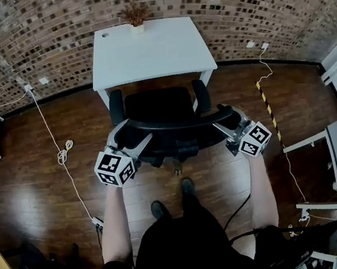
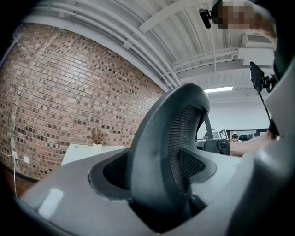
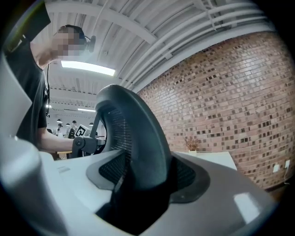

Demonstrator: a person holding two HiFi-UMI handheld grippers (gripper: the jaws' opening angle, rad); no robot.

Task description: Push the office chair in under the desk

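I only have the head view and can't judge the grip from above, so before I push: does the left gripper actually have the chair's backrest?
Observer: Yes. In the left gripper view, the left gripper has the backrest rim between its jaws, with both pads against it.
Operator: And the right one?
Observer: Same. The right gripper view shows the right gripper closed on the rim at the other side.
Operator: Is the backrest solid where they grip?
Observer: Yes, a solid frame, with mesh just inside it.
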